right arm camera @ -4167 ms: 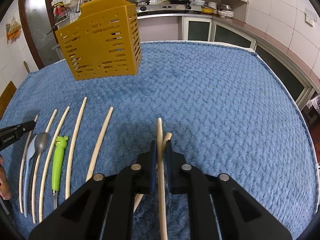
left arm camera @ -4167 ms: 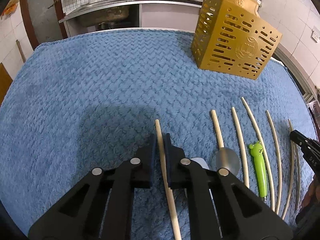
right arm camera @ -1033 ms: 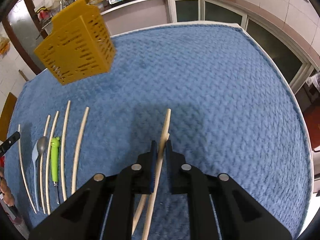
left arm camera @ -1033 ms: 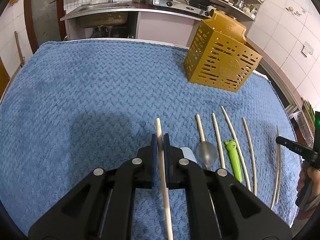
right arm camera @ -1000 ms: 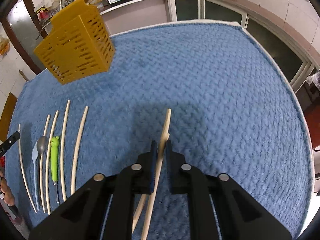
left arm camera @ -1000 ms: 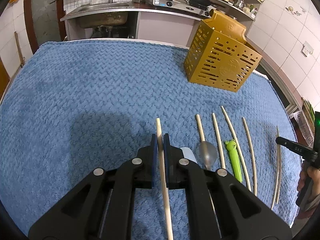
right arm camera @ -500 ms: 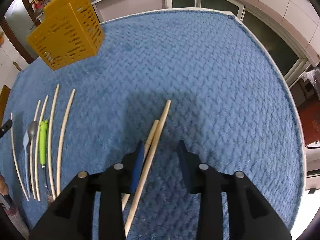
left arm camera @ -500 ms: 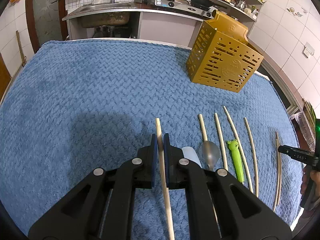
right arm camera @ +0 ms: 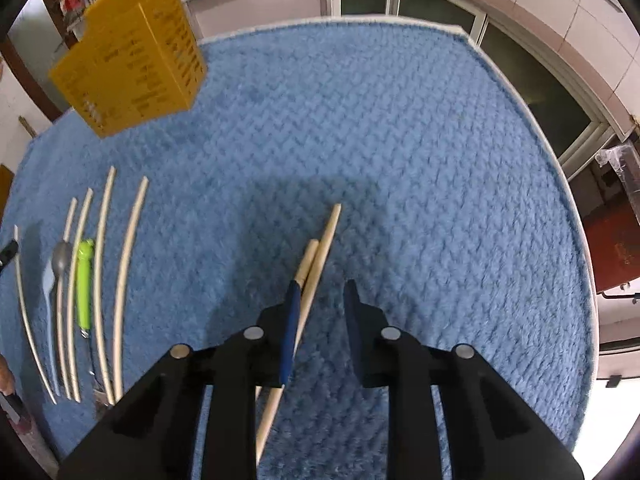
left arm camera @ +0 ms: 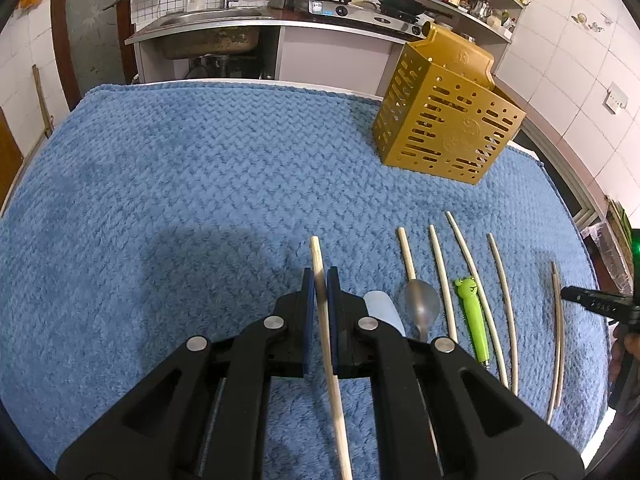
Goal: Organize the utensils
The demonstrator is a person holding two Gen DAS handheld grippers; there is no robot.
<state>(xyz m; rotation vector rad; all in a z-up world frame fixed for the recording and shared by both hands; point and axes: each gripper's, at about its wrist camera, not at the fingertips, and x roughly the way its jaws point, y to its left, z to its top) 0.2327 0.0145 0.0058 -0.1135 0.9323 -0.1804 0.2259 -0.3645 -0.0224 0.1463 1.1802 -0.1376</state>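
My left gripper (left arm camera: 319, 280) is shut on a pale wooden chopstick (left arm camera: 316, 252) that points away over the blue towel (left arm camera: 200, 180). My right gripper (right arm camera: 322, 292) is closing, its pads apart and pressing on nothing. Two chopsticks (right arm camera: 320, 248) lie side by side on the towel (right arm camera: 400, 140), just inside its left finger. The yellow perforated holder (left arm camera: 444, 120) stands at the far right; the right wrist view shows this holder (right arm camera: 132, 60) at its far left.
Between the grippers lies a row of several chopsticks (left arm camera: 502, 300), a metal spoon (left arm camera: 422, 308), a pale blue spoon (left arm camera: 382, 312) and a green frog-headed tool (left arm camera: 474, 320). The towel's edge (right arm camera: 560, 168) runs close on the right. A kitchen counter (left arm camera: 240, 28) stands behind.
My right gripper let go of its chopstick, which now lies on the towel beside the other one. Its jaws opened wide, then narrowed a little. The left gripper has not moved.
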